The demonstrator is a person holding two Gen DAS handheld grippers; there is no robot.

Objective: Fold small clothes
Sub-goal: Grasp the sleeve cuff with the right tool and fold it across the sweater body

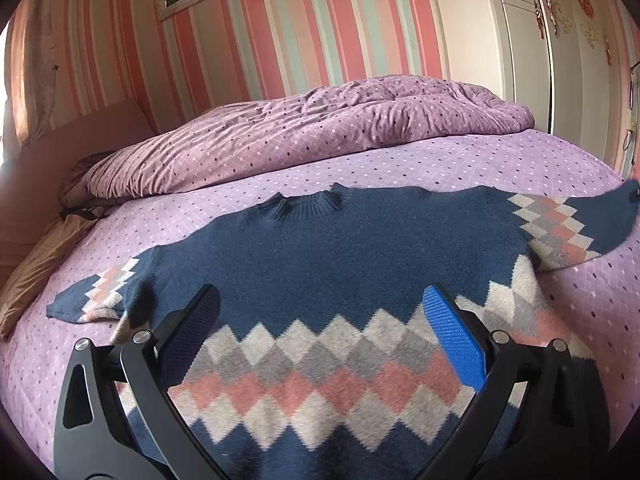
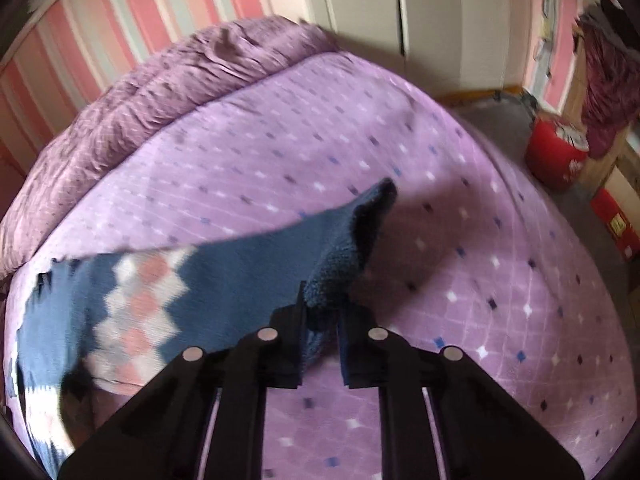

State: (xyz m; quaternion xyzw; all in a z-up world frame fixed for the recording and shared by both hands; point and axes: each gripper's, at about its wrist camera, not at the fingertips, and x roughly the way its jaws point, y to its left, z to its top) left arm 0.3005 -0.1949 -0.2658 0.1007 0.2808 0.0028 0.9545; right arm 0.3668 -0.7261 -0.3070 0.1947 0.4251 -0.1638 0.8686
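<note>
I have the sweater point(image 1: 320, 264) lying flat on the bed point(image 1: 440, 160), collar point(image 1: 306, 204) toward the bunched-up quilt point(image 1: 320, 120) at the far side and hem toward me. Its long axis, sleeve to sleeve, runs left to right across my left wrist view. The left sleeve point(image 1: 96, 296) lies flat, slanting out and down toward the left edge of the bed. The right sleeve point(image 2: 248, 280) is lifted at its cuff.

My left gripper point(image 1: 320, 320) hovers over the diamond-patterned lower body with its jaws spread wide, holding nothing; whether the fingertips touch the knit I cannot tell.

My right gripper point(image 2: 322, 312) has its jaws pressed together on the cuff end of the right sleeve, and the dark blue knit bunches up between them above the sheet. This view is blurred.

To the right of the held sleeve the purple sheet is bare out to the bed's rounded edge. Beyond that edge are the floor, a red stool point(image 2: 556, 152) and a white wardrobe point(image 1: 520, 40). A brown pillow point(image 1: 36, 264) sits at the bed's left edge, near the left sleeve.
</note>
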